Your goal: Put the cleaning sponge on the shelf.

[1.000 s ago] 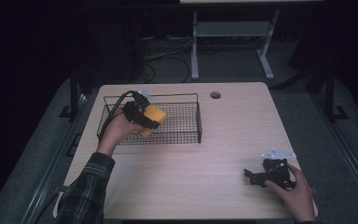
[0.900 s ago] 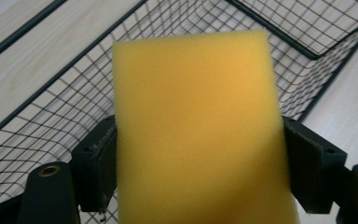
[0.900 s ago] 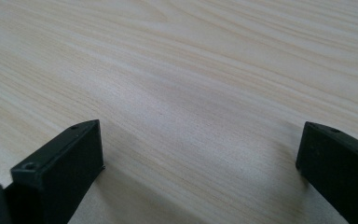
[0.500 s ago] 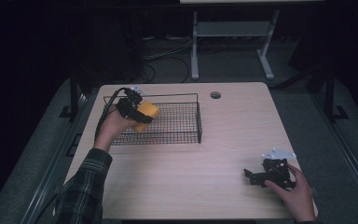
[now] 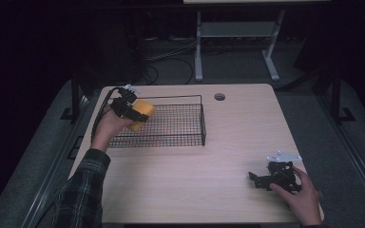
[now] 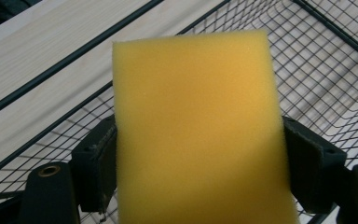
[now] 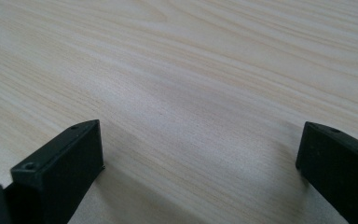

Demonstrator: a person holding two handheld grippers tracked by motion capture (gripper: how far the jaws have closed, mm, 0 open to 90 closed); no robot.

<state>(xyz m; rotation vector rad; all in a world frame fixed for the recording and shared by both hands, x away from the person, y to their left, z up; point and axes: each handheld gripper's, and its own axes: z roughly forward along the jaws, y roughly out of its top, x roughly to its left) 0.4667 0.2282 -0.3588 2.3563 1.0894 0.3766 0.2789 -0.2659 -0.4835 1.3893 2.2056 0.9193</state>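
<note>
Yellow rectangular foam sponge [image 6: 196, 130] clamped in left gripper [image 5: 132, 110], over the left end of black wire mesh basket [image 5: 190, 137]. Probably placing: lower inside the walls, then release. Right gripper [image 5: 262, 179] jaws apart on wooden table [image 5: 190, 185].

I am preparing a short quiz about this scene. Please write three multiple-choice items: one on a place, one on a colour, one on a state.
1. Where is the wire basket?
A. far left of the table
B. near right corner
C. on the floor

2. What colour is the sponge?
A. blue
B. yellow
C. white

3. How is the right gripper?
A. shut on a sponge
B. shut, holding nothing
C. open, holding nothing

Answers: 1 A, the high view shows it there; 2 B, plainly yellow; 3 C, its jaws stand apart over bare wood.
</note>
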